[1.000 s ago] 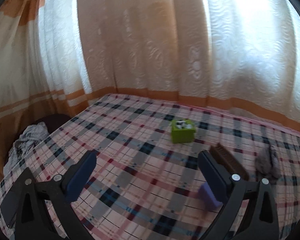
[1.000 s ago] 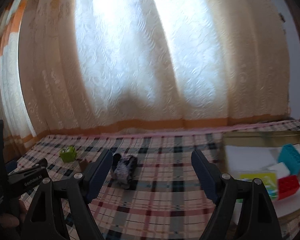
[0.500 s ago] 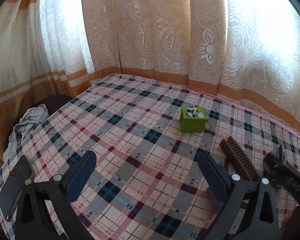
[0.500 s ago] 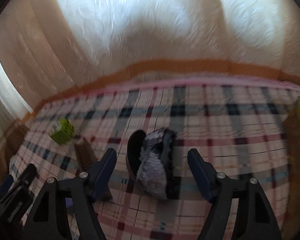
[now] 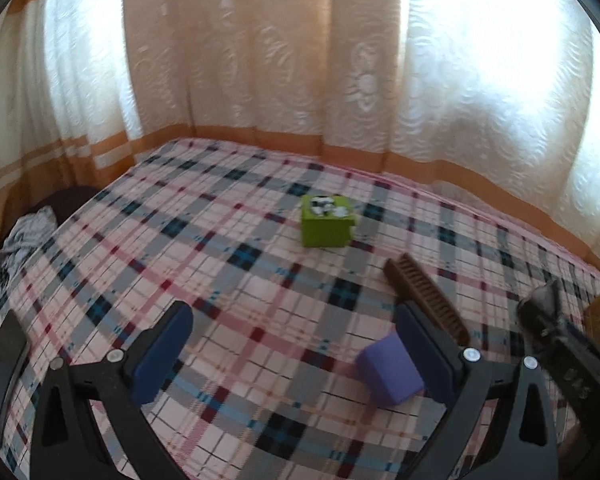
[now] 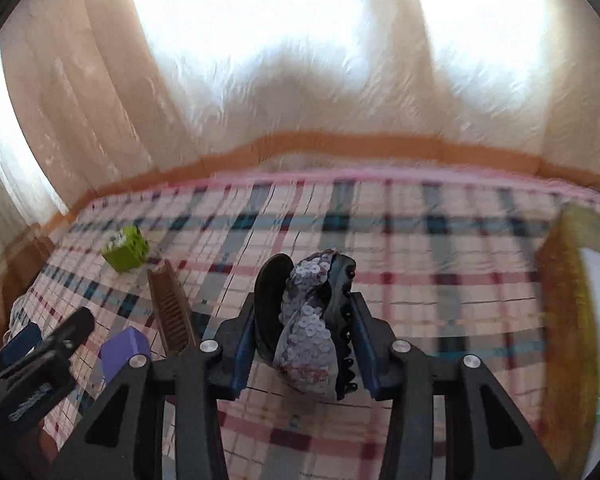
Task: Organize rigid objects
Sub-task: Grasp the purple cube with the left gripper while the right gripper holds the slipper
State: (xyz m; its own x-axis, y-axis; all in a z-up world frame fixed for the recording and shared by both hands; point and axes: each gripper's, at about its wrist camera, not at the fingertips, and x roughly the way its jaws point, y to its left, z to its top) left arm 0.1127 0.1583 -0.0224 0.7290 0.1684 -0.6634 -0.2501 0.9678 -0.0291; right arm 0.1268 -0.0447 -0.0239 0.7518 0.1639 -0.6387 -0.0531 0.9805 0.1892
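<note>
The sequined hair clip point(image 6: 312, 320) sits between the pads of my right gripper point(image 6: 304, 340) on the plaid bedspread point(image 6: 440, 280). My jaws are closing on it, both pads at its sides, though blur keeps me from judging how firmly they press. Its lower end is hidden behind my own frame. Just left of it lies the brown comb point(image 6: 172, 308), then the purple block point(image 6: 122, 350), partly covered by my finger mount, and farther back the green cube point(image 6: 126, 248). At the right edge a yellowish box wall point(image 6: 564, 320) is smeared and cut off. My left gripper point(image 5: 292, 344) hangs wide open over bare cloth, the purple block beside its right pad.
</note>
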